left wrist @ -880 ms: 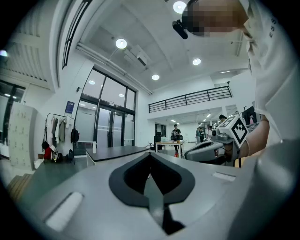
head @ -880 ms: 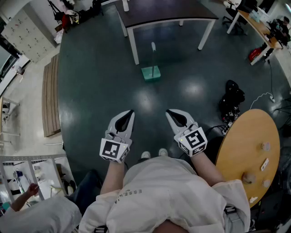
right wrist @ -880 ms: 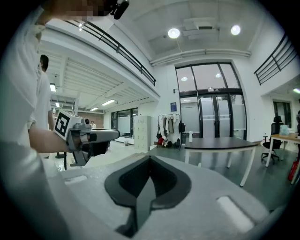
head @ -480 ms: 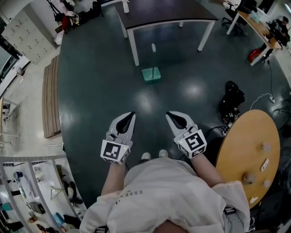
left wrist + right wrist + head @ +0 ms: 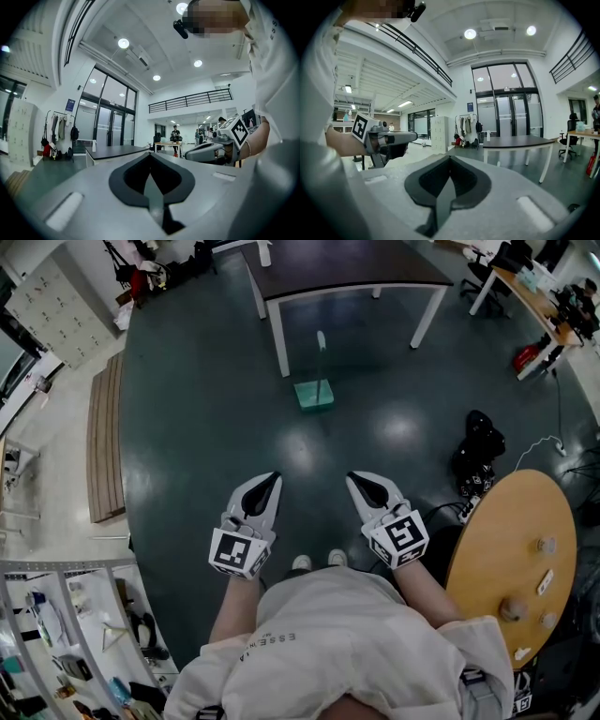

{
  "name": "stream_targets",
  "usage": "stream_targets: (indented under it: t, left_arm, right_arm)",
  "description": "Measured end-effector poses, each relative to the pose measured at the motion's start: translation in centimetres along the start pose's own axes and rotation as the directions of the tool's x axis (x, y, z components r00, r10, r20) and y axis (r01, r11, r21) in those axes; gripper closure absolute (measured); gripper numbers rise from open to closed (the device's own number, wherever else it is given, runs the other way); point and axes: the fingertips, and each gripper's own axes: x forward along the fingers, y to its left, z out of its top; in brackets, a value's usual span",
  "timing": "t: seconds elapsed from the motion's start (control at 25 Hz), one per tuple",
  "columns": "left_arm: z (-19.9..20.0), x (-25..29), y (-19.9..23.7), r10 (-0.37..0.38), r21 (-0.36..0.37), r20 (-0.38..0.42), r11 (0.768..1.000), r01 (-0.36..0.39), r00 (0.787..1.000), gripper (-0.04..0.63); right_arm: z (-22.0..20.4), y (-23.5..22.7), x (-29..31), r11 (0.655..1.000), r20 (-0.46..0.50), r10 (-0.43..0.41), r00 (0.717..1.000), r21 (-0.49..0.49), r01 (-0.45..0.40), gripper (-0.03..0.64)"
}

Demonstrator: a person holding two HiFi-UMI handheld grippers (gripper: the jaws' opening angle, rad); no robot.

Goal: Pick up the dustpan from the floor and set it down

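Dark floor (image 5: 197, 418) carries the dustpan (image 5: 314, 393) well ahead; left tool (image 5: 270, 478) and right tool (image 5: 353, 478) hover pressed together, empty, likely before approaching.

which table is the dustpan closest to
The dark rectangular table with white legs; the green dustpan stands on the floor just in front of it. The round wooden table is well off to the side.

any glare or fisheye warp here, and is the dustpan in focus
Head view: heavy fisheye bend; pale glare patches on the floor; the dustpan is small but fairly sharp. Left gripper view: black corners, ceiling lamps blown out, the left gripper soft up close. Right gripper view: the same for the right gripper.
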Motion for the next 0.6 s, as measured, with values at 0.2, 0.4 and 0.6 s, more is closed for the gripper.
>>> stream_targets:
  t: [0.2, 0.4, 0.6]
  left_arm:
    - [-0.4, -1.0, 1.8, -0.011, -0.015, 0.005, 1.0, 0.011, 1.0, 0.577]
    - [-0.8, -2.7, 4.7, 0.003, -0.026, 0.003, 1.0, -0.003, 1.0, 0.577]
    - [-1.6, -4.2, 8.1, 0.028, -0.047, -0.004, 0.998, -0.029, 1.0, 0.577]
  right_arm:
    - [-0.1, 0.8, 1.4, 1.0, -0.018, -0.024, 1.0, 0.01, 0.024, 0.626]
    - [-0.8, 1.7, 3.1, 0.999, -0.063, -0.048, 0.997, 0.016, 0.049, 0.626]
    - [-1.9, 1.8, 5.5, 0.996, -0.115, -0.059, 0.992, 0.057, 0.066, 0.626]
